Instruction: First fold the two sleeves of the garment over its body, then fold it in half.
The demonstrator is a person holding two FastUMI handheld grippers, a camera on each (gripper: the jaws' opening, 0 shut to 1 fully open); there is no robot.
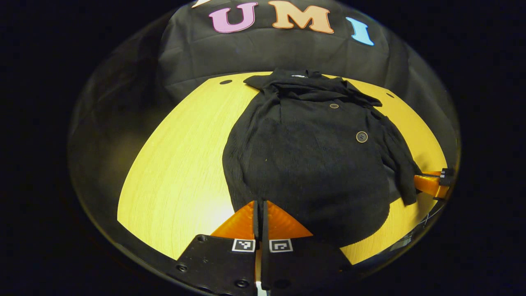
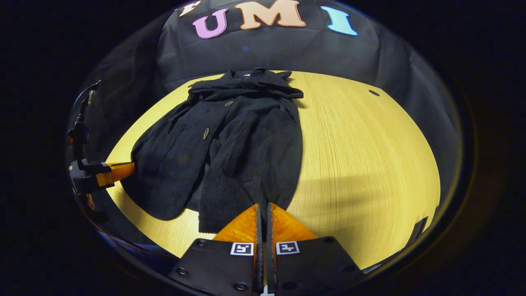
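Observation:
A black button-front garment [image 1: 304, 164] lies flat on the yellow wooden table [image 1: 181, 172], collar at the far end. Its left sleeve [image 1: 242, 148] runs down along the body's left side. My left gripper [image 1: 261, 202] sits at that sleeve's near end, fingers pressed together on the fabric edge. The right sleeve [image 2: 254, 164] lies along the body's other side, its cuff [image 2: 207, 222] near the front. My right gripper [image 2: 263, 204] is shut on this sleeve's edge close to the cuff. Each gripper shows from the other side, the right gripper [image 1: 429, 183] and the left gripper [image 2: 117, 170].
Bare table [image 2: 370, 164] stretches wide to the right of the garment in the right gripper view. Small dark holes [image 1: 225, 82] mark the tabletop's far corners. The black cloth wall [image 1: 287, 49] stands right behind the collar. The table's front edge is close under both grippers.

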